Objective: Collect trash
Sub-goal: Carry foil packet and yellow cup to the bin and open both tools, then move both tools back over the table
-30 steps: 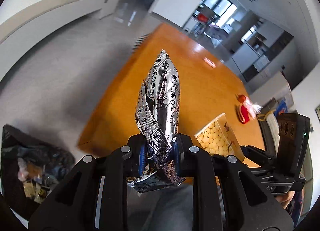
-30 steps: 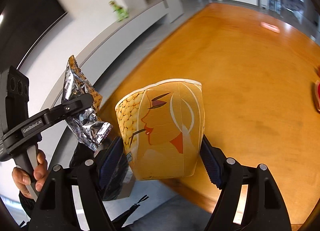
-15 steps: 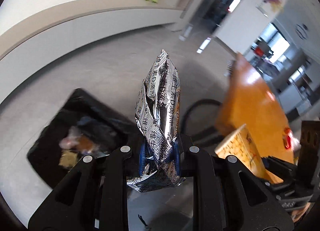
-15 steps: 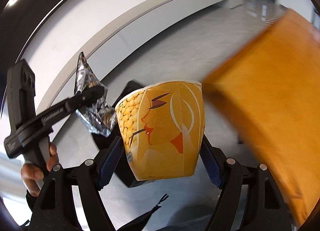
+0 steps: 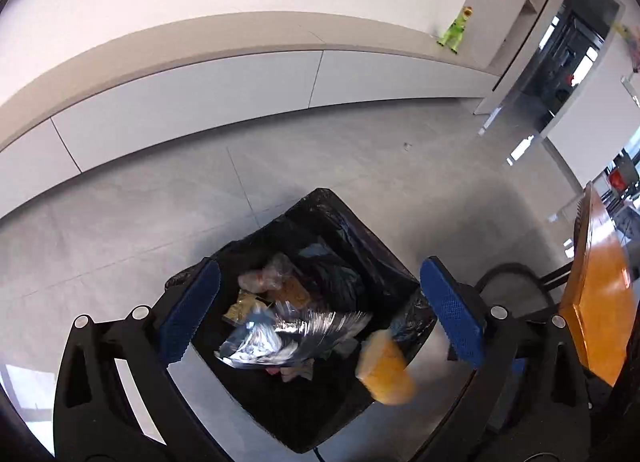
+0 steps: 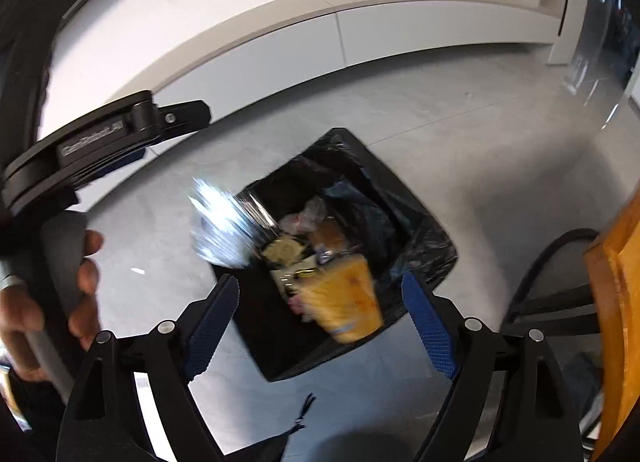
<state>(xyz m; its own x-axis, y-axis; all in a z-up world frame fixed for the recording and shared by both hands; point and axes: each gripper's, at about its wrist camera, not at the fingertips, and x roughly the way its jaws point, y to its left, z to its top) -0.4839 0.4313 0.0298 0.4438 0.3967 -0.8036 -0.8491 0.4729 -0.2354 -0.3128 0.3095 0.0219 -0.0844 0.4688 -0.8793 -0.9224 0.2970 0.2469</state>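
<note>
Both grippers, clamped on trash half a second ago, now stand wide apart and empty above the bin: left gripper (image 5: pixel 320 314), right gripper (image 6: pixel 320 322). Released over the opening so the items fall inside, the foil bag (image 5: pixel 288 338) and the yellow cup (image 6: pixel 344 302) appear blurred, dropping into the black-lined bin (image 5: pixel 360 229). Around it lie grey floor tiles (image 5: pixel 160 197), a white wall cabinet (image 5: pixel 200 97) and, at right, the orange counter (image 5: pixel 596 302).

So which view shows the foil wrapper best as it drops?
The left wrist view: the foil wrapper appears whole, its creases readable, over the black bin bag. In the right wrist view the wrapper is only a bright motion-blurred smear at the bag's edge.
</note>
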